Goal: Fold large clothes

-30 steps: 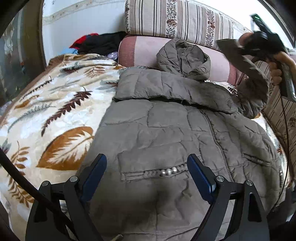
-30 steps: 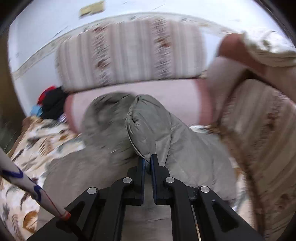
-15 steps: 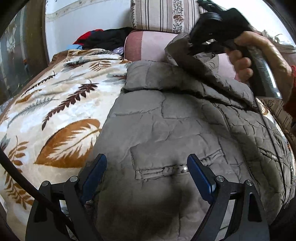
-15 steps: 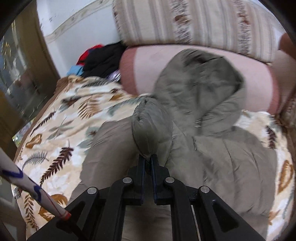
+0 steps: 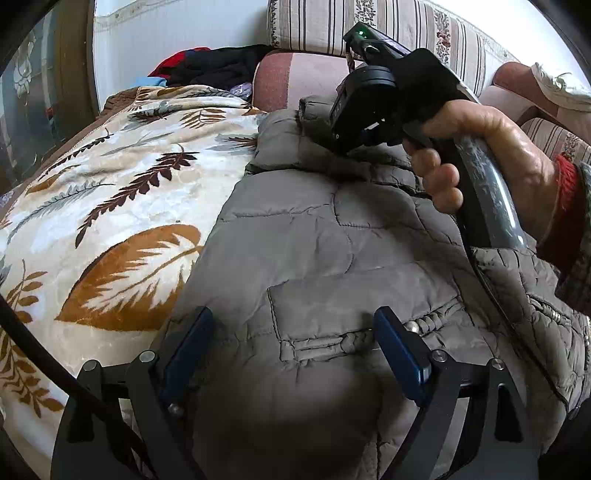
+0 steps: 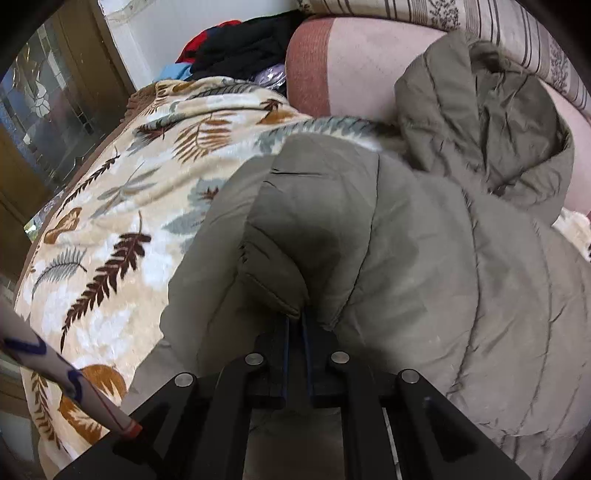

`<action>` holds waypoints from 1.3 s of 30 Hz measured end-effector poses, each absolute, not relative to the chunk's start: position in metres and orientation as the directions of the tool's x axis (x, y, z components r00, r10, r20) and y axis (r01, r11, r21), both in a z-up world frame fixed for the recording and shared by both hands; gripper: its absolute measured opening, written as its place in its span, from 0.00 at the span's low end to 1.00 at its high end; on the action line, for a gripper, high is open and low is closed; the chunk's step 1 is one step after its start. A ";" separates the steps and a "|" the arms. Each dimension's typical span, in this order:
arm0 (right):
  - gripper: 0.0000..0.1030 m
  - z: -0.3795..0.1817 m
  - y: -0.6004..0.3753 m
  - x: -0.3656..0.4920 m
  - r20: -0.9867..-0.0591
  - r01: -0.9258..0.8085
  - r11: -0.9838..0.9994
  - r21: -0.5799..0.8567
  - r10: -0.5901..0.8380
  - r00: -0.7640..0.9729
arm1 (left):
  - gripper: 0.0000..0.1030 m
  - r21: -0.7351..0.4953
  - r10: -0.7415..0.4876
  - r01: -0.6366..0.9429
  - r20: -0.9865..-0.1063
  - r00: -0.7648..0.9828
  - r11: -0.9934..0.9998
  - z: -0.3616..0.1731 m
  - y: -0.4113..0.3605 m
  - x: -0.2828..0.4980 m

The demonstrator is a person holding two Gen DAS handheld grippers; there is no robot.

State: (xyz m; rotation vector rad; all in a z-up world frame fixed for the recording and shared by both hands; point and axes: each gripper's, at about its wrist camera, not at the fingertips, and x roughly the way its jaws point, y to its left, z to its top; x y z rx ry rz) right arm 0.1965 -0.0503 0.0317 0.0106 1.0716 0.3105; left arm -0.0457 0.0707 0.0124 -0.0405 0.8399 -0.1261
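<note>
A grey-olive quilted hooded jacket lies face up on a leaf-patterned blanket. My left gripper hangs open just above the jacket's lower front, its blue pads on either side of a pocket seam, with nothing held. My right gripper is shut on the cuff end of the jacket's sleeve, which is carried across the chest. In the left wrist view a hand holds that gripper low over the jacket's upper chest. The hood rests against a pink bolster.
A pink bolster and a striped cushion stand behind the jacket. A heap of black, red and blue clothes sits at the back left. A dark wooden glazed door is at the left. The blanket's left half is bare.
My right gripper has swung the sleeve from high at the right down and leftward over the jacket's chest. The left gripper has barely shifted and stays open.
</note>
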 end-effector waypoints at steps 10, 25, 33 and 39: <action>0.12 0.035 -0.049 0.181 -0.857 -0.288 0.946 0.151 0.270 0.438 | 0.85 -0.048 -0.093 0.086 -0.744 0.661 0.995 0.029 0.065 -0.051; 0.80 0.100 -0.308 0.042 -0.826 0.068 0.981 0.181 0.114 0.552 | 0.85 -0.229 -0.166 -0.054 -0.831 0.531 0.972 0.031 0.148 -0.004; 0.80 0.050 -0.418 -0.044 -0.897 0.321 0.925 0.203 0.044 0.440 | 0.84 -0.382 -0.344 -0.003 -0.836 0.428 0.924 -0.004 0.140 -0.006; 0.27 0.019 -0.396 -0.052 -0.906 0.286 0.929 0.234 0.101 0.410 | 0.38 -0.289 -0.279 0.042 -0.860 0.427 0.956 0.007 0.116 -0.021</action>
